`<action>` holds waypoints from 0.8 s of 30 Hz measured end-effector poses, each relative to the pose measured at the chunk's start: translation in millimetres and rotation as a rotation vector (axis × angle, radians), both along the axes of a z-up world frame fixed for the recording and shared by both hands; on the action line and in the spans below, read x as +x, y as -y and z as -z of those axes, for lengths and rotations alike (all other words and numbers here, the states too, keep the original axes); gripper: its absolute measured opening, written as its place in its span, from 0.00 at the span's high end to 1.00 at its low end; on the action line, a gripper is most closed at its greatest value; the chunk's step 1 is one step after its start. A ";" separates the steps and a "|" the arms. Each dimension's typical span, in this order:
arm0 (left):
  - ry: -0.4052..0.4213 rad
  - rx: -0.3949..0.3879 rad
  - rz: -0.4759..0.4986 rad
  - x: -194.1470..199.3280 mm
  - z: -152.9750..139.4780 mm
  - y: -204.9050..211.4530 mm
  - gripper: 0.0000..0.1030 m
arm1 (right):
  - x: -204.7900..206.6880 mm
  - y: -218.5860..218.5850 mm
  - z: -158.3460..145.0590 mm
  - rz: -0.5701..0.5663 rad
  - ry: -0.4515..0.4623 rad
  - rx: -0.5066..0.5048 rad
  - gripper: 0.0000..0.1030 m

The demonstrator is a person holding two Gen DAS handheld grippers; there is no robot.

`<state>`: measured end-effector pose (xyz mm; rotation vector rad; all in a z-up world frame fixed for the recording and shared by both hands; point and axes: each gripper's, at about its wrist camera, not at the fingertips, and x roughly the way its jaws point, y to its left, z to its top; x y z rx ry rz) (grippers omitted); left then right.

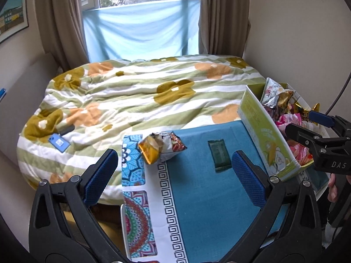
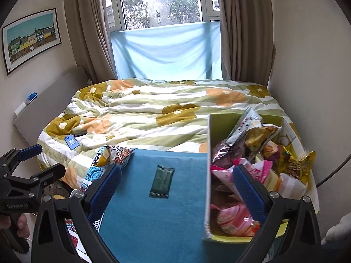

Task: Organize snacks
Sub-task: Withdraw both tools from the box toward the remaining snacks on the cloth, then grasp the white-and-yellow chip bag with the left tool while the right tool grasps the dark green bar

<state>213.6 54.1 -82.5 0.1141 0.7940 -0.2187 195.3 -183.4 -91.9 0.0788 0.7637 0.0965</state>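
Both claws are hanging released and empty over a table covered in a teal cloth. The left gripper is spreading its blue pads wide above the cloth's near left part, where a patterned border is running along the edge. The right gripper is also gaping wide, its left finger over the cloth and its right finger sitting over the box.

A dark green packet is lying flat on the cloth, apart from everything else, between the box and a small heap of snacks. That heap, an orange bag against a white-and-red one, is resting at the far left corner of the table, by the quilt.

The box, green and white, is standing on the right side of the table and is holding a jumble of wrappers: pink ones near, silver and gold ones farther back. A yellow bag is leaning over its right wall, though whether it is fully inside is hard to say.

On the quilt at the left, a blue card is lying beside a small dark object.
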 end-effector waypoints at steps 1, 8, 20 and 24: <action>-0.004 0.001 0.017 8.1 2.1 -7.0 0.00 | 5.7 -9.3 3.7 0.003 -0.012 -0.005 0.02; -0.068 0.064 0.206 71.6 36.3 -31.8 0.00 | 42.5 -52.6 28.9 0.056 -0.066 0.003 0.02; -0.218 0.225 0.475 145.8 156.5 -13.2 0.00 | 106.2 -61.3 116.4 0.130 -0.265 -0.041 0.02; -0.235 0.259 0.503 156.4 173.7 -3.7 0.00 | 115.3 -61.2 150.7 0.112 -0.339 -0.046 0.02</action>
